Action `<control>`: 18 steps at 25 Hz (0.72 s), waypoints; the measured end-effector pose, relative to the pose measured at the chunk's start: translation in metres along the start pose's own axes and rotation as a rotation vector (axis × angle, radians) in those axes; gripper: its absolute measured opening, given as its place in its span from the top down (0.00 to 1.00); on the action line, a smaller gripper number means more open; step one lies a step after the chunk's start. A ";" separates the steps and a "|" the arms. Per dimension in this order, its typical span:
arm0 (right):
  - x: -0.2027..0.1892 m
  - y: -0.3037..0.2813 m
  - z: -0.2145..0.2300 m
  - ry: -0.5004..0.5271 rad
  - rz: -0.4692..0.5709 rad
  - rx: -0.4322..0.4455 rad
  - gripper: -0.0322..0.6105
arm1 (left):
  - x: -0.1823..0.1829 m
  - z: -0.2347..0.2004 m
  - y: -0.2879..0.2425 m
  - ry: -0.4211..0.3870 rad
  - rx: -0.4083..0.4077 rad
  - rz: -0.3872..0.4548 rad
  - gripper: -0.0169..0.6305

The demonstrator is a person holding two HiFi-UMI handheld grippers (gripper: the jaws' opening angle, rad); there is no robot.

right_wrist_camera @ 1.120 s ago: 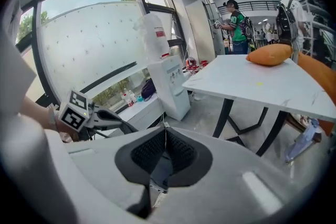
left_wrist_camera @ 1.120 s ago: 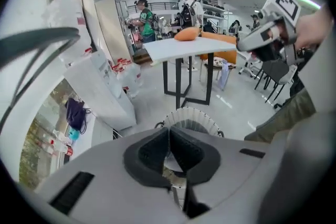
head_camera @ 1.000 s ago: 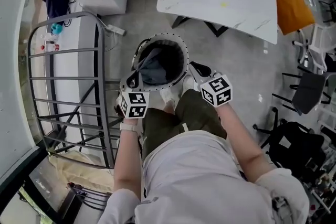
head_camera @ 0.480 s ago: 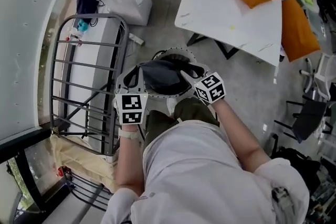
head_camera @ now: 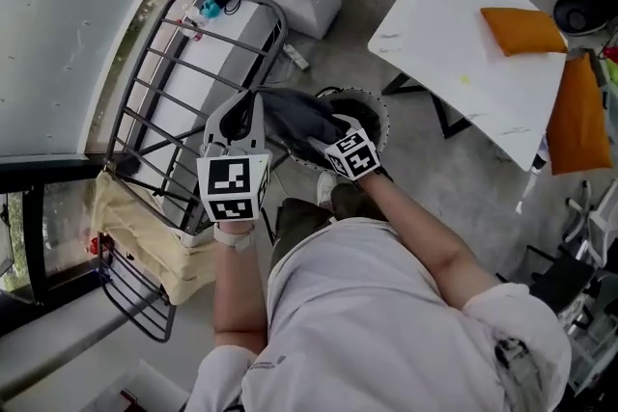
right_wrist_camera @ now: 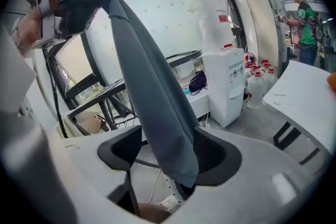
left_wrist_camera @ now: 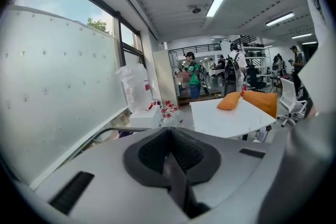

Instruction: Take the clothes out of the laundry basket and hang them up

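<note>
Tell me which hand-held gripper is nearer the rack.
Left. The left hand-held gripper, shut on the grey garment, is by the rack; the right hand-held gripper, jaws just opened around the garment, is over the basket.

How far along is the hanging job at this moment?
Done: a grey garment is out of the basket. In hand: the left hand-held gripper is shut on it; the right hand-held gripper has just been opening, cloth hanging between its jaws. Left: getting it onto the rack.

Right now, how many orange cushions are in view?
2. One orange cushion lies on the white table; the other orange cushion sits just past its edge. Others may be hidden.
</note>
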State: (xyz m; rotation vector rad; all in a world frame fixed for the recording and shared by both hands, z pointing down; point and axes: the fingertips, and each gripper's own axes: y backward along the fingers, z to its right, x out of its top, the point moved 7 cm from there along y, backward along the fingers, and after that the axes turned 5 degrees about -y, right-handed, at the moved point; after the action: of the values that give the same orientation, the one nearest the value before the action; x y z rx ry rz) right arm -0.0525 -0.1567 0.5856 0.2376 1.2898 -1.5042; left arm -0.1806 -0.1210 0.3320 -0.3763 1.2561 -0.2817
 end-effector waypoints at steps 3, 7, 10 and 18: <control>0.002 -0.017 -0.011 0.033 -0.046 0.037 0.50 | 0.008 -0.005 0.026 0.026 0.075 0.016 0.96; -0.002 -0.027 -0.021 0.091 -0.101 0.062 0.58 | 0.008 -0.017 0.066 0.067 0.200 0.031 0.96; 0.002 -0.021 -0.025 0.090 -0.086 0.092 0.87 | -0.003 -0.028 0.099 0.126 0.290 0.033 0.96; 0.046 0.010 -0.029 0.085 0.055 0.136 0.92 | -0.057 -0.029 0.190 0.255 0.559 -0.014 0.96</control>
State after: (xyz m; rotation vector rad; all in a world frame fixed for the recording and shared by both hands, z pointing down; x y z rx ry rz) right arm -0.0758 -0.1585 0.5351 0.4255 1.2384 -1.5508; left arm -0.2249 0.0704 0.2933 0.1360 1.3615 -0.6888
